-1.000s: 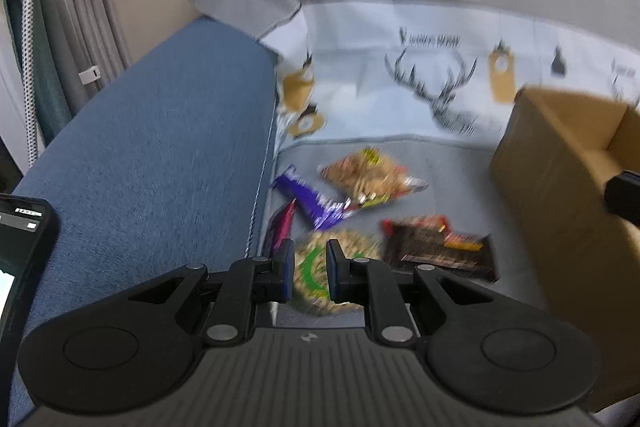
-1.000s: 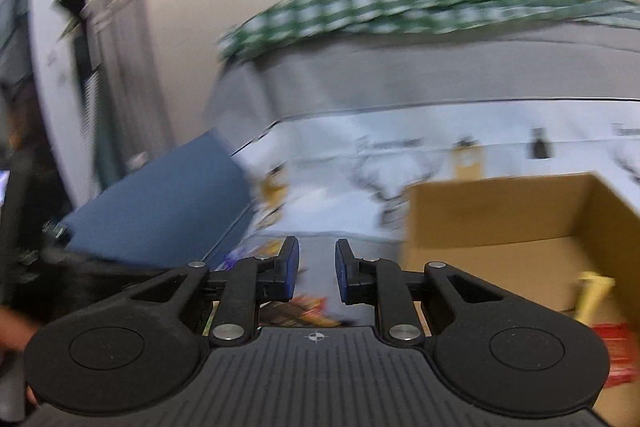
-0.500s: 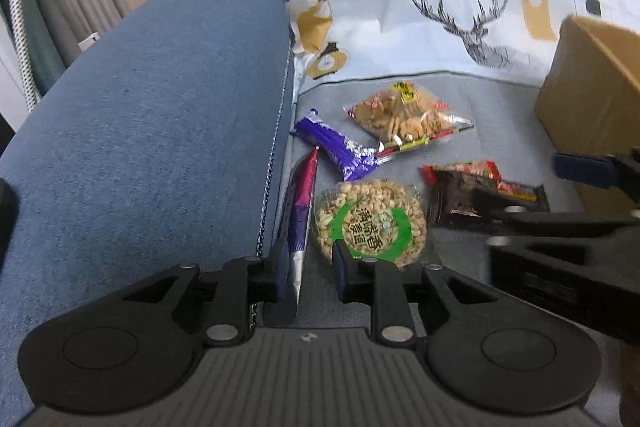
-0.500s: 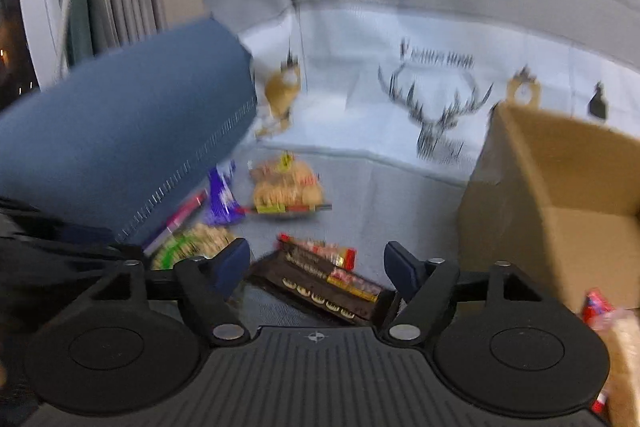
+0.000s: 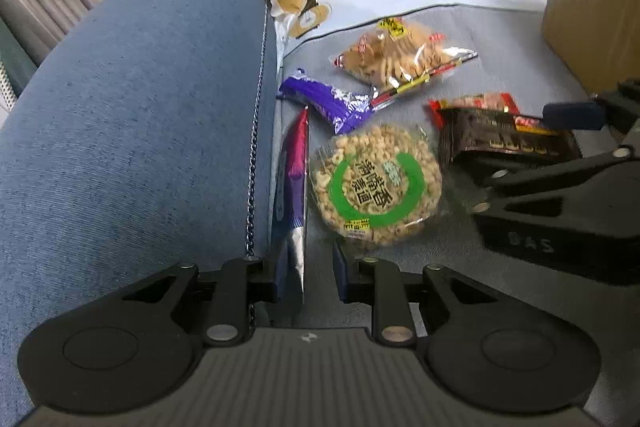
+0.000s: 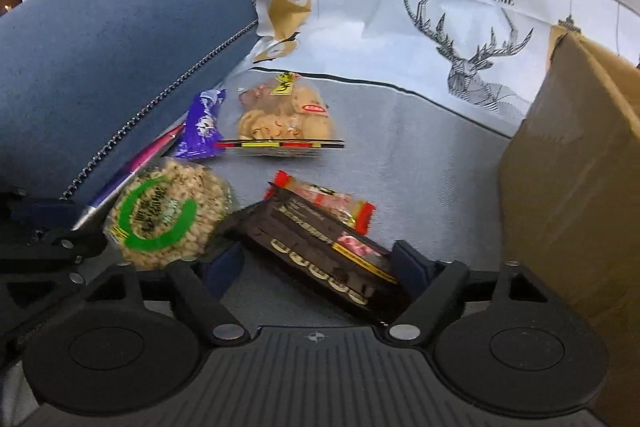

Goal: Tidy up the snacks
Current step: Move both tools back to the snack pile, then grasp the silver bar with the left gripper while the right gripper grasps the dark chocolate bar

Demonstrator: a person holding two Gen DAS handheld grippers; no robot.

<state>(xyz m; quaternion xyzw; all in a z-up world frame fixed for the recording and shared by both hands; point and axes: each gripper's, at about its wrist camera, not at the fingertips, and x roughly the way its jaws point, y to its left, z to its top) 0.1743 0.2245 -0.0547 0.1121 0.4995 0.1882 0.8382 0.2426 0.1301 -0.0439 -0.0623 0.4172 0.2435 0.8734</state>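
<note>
The right gripper (image 6: pixel 318 263) is spread wide and sits straddling the dark pack (image 6: pixel 320 247), one finger at each end of it, nothing clamped yet. That pack lies on the grey seat (image 6: pixel 420 155) near the front edge, partly on top of a red wrapper (image 6: pixel 320 193), with the box (image 6: pixel 568 167) just to its right. It looks like a flat, light foil tray of cookies: stiffish along its length but crushable, and the film is glossy, so probably slippery. Best bet is to pinch it across the short width near the middle, gently, rather than at the crimped ends, which would just fold.

The left gripper (image 5: pixel 306 277) is only narrowly parted, and the silver tail of the pink stick (image 5: pixel 294 179) runs between its fingers; hard to say whether they actually touch it. That stick is wedged along the seat's left edge against the blue cushion (image 5: pixel 140 107), thin and floppy, so it'll droop if lifted by the end.

The round cereal pack (image 5: pixel 376 183) sits between the two, brittle stuff inside. The purple bar (image 5: pixel 324 99) and biscuit bag (image 5: pixel 396 55) are further back.
</note>
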